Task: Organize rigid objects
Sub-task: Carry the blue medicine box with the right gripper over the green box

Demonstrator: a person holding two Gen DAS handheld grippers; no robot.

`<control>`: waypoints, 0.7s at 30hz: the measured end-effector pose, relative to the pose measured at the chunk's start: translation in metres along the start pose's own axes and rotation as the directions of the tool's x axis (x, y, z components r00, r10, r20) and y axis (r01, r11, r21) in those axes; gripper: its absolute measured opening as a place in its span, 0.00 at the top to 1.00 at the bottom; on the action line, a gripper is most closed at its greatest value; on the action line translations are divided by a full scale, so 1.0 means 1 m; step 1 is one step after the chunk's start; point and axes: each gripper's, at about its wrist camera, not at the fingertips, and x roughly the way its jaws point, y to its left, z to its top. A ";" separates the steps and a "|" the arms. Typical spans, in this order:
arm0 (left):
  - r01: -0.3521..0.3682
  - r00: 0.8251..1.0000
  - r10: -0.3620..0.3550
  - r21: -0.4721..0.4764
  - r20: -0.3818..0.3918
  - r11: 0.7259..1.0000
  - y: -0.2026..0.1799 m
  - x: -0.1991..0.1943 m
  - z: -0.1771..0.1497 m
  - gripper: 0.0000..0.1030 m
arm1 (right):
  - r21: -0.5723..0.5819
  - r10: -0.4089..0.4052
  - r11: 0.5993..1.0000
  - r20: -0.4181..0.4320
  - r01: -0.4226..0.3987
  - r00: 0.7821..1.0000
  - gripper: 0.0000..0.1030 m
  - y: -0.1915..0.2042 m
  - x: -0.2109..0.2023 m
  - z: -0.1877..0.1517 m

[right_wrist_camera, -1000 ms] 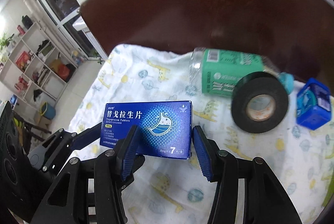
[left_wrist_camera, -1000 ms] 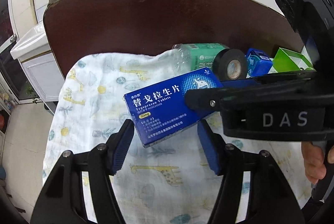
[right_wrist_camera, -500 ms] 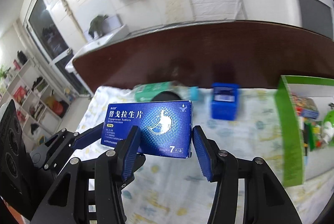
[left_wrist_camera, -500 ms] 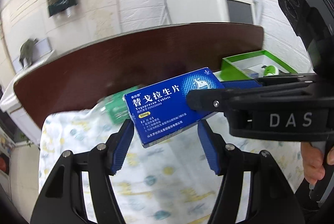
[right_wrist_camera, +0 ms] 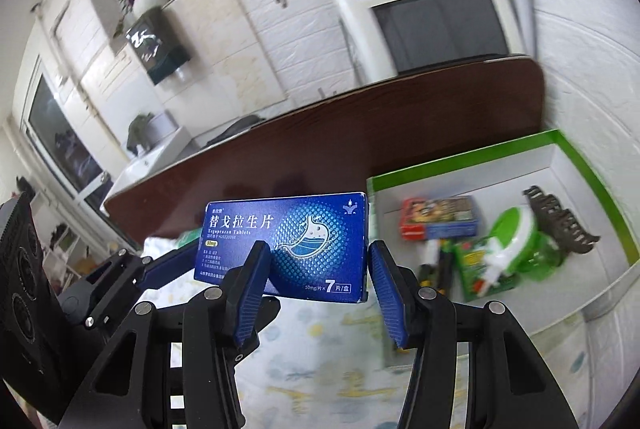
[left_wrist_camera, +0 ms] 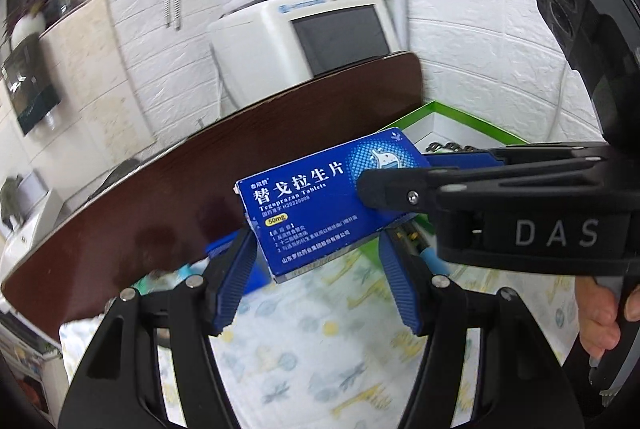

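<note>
A blue tablet box (left_wrist_camera: 316, 213) with white Chinese lettering hangs in the air above the cloth, held by both grippers. My left gripper (left_wrist_camera: 316, 241) is shut across the box's lower part, one blue pad on each side. My right gripper (right_wrist_camera: 320, 257) is shut on the box's right end (right_wrist_camera: 320, 249) and reaches in from the right in the left wrist view. A green-rimmed white tray (right_wrist_camera: 460, 157) lies just right of the box. It holds a red and blue pack (right_wrist_camera: 438, 217), a green round container (right_wrist_camera: 516, 241) and a dark toothed piece (right_wrist_camera: 560, 225).
A dark brown table (right_wrist_camera: 320, 149) runs behind the box, with a printed white cloth (left_wrist_camera: 320, 349) on its near part. A white screen unit (right_wrist_camera: 432, 21) stands against the white brick wall behind the table. A person's hand (left_wrist_camera: 600, 317) holds the right gripper's handle.
Both grippers have swung right and upward together with the blue box. The tape roll, bottle and small blue case have slid out of view, and the green-rimmed tray has come close.
</note>
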 end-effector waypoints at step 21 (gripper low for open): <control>0.054 0.996 -0.047 0.095 -0.075 0.994 -0.047 0.092 0.063 0.39 | 0.126 -0.034 0.992 0.048 0.027 0.998 0.48 -0.115 0.023 0.044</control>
